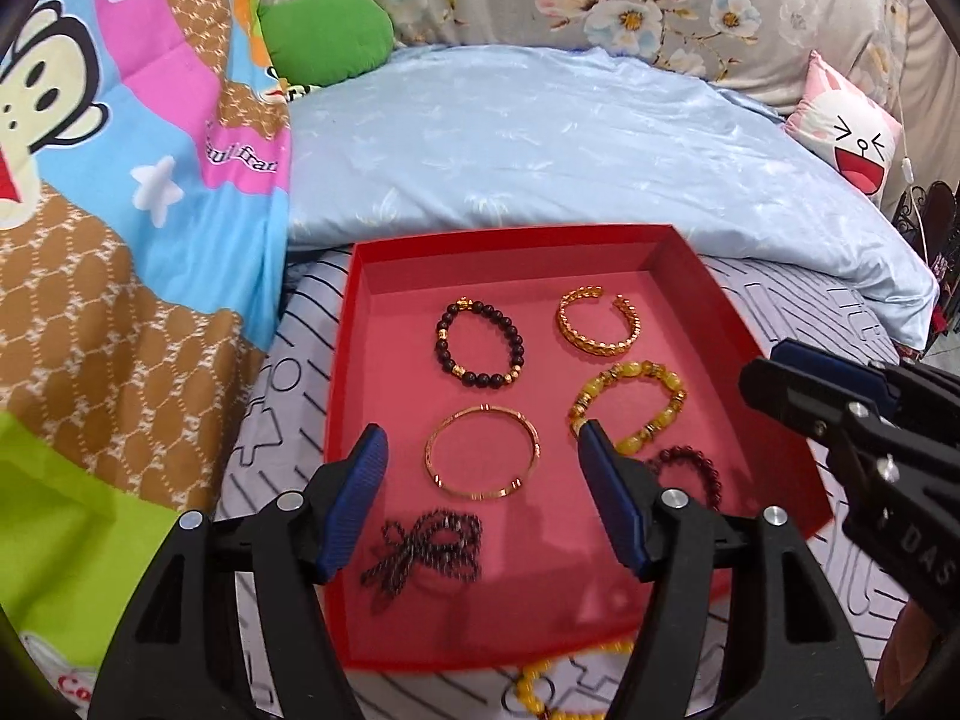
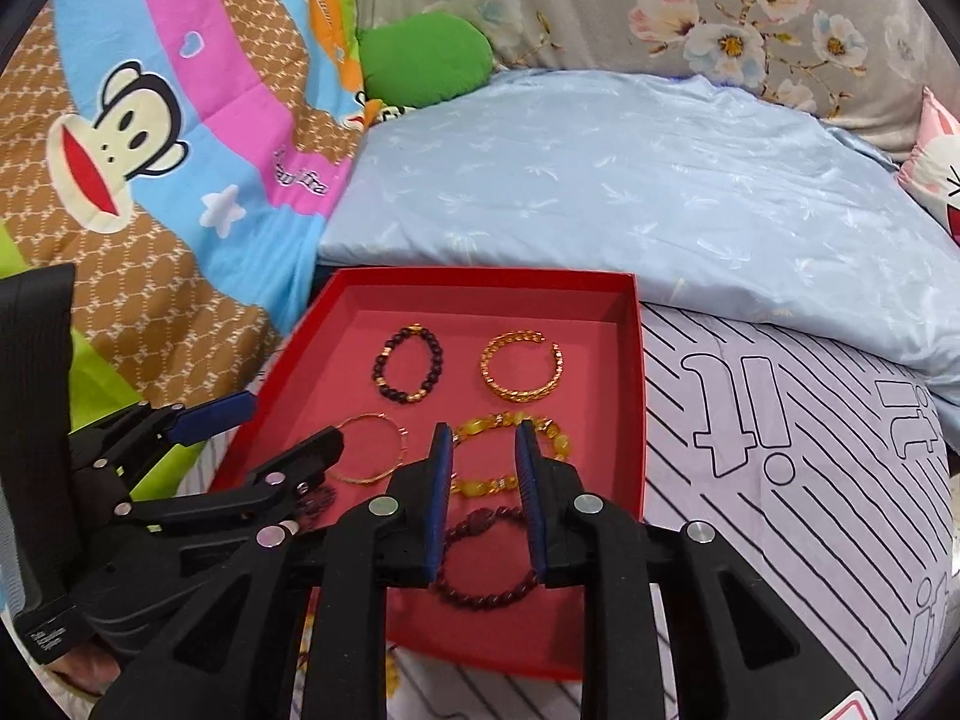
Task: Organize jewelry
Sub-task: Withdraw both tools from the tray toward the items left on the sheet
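A red tray [image 1: 360, 360] [image 2: 636, 420] lies on the bed. In it are a dark bead bracelet [image 1: 480, 343] [image 2: 408, 372], a gold cuff [image 1: 597, 327] [image 2: 521, 367], a thin gold bangle [image 1: 483, 454] [image 2: 372, 450], a yellow bead bracelet [image 1: 630, 405] [image 2: 498, 456], a dark red bead bracelet [image 1: 690, 471] [image 2: 486, 558] and a blurred black beaded string [image 1: 426, 552]. My left gripper [image 1: 483, 456] is open and empty above the bangle. My right gripper [image 2: 483, 450] is open and empty over the red bracelet. A yellow bead strand [image 1: 540, 684] lies outside the tray's near edge.
A blue quilt [image 1: 540, 138] lies behind the tray, a cartoon monkey blanket [image 1: 120, 180] to the left, a green cushion [image 1: 327, 39] and a pink rabbit pillow [image 1: 852, 138] further back. The sheet [image 2: 780, 480] is striped.
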Demonstrator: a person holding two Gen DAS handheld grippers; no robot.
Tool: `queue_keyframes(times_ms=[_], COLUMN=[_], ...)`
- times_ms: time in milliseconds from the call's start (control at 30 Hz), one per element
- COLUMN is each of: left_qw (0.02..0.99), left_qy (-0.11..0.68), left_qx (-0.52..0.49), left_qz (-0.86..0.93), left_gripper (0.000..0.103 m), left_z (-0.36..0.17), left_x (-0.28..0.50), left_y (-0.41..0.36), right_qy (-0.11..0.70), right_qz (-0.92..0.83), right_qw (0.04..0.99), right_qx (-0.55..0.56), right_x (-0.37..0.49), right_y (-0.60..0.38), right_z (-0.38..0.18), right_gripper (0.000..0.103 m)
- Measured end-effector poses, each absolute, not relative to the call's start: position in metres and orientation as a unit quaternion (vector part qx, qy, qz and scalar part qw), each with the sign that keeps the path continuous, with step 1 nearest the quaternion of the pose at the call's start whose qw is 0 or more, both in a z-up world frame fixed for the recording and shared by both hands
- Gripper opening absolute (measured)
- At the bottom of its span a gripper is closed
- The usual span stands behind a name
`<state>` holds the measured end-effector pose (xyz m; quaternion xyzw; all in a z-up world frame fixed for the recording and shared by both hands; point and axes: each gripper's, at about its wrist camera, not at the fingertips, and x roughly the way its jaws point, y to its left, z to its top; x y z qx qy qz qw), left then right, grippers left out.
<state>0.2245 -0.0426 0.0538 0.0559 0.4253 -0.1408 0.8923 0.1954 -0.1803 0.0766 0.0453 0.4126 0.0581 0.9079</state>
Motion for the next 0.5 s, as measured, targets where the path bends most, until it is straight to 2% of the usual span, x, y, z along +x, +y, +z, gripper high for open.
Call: queue_keyframes(times_ms=[500], left_qw=[0.899], left_qy=[0.413], left_qx=[0.073], left_qz=[-0.125], left_gripper=[0.063], left_z=[0.064], left_x=[0.144], left_y=[-0.032], right_qy=[0.416], right_qz=[0.073], right_qw=[0.905], right_qx=[0.054], right_x=[0.107], right_y=[-0.164], right_z=[0.078], right_gripper=[0.025])
